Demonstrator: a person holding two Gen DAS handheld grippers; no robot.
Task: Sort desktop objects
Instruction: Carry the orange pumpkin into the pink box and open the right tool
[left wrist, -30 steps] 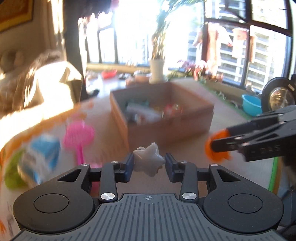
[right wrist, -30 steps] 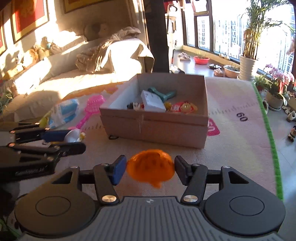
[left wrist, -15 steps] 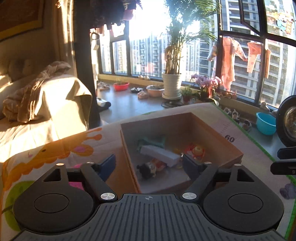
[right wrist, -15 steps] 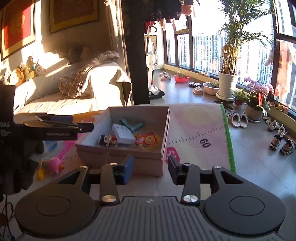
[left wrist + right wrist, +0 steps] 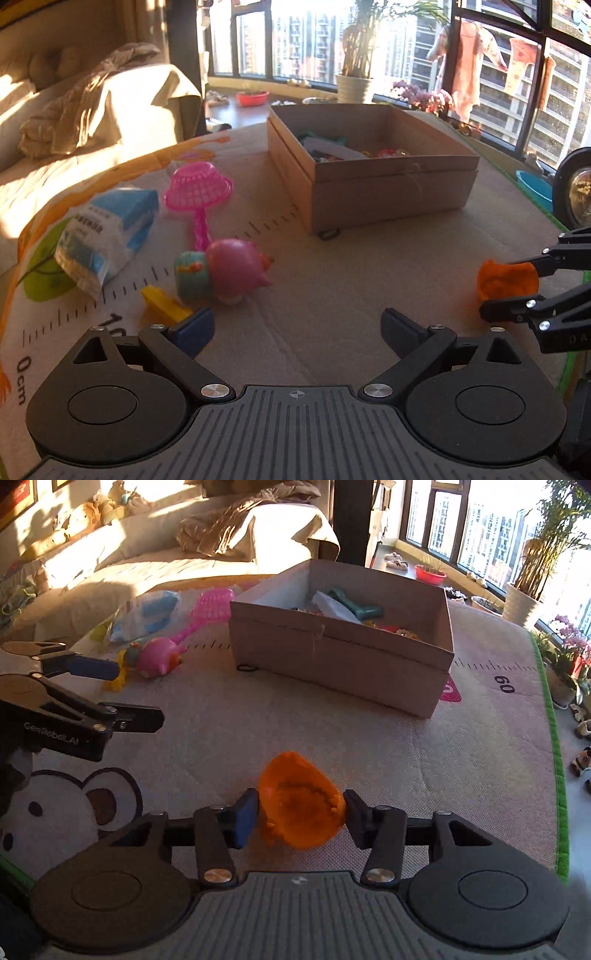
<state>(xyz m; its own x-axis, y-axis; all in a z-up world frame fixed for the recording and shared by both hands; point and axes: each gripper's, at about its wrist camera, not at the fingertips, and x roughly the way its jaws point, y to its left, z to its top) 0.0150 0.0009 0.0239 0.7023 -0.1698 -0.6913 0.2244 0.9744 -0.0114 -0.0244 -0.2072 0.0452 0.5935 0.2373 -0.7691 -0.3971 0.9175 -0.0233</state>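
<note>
Right wrist: right tool (image 5: 301,814) pinching orange toy (image 5: 301,805); left tool (image 5: 297,328) opening, empty.

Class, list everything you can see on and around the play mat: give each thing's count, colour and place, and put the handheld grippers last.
Cardboard box: one, brown, mid-mat, toys inside.
Sieve: one, pink, left of box.
Tissue pack: one, blue-white, mat's left edge.
Pig toy: one, pink, below the sieve.
Yellow piece: one, beside the pig toy.
Orange toy: one, between right gripper's fingers.
Sofa: one, beige, behind mat.
Left gripper: one, black, opening, empty.
Right gripper: one, black, around the orange toy.
</note>
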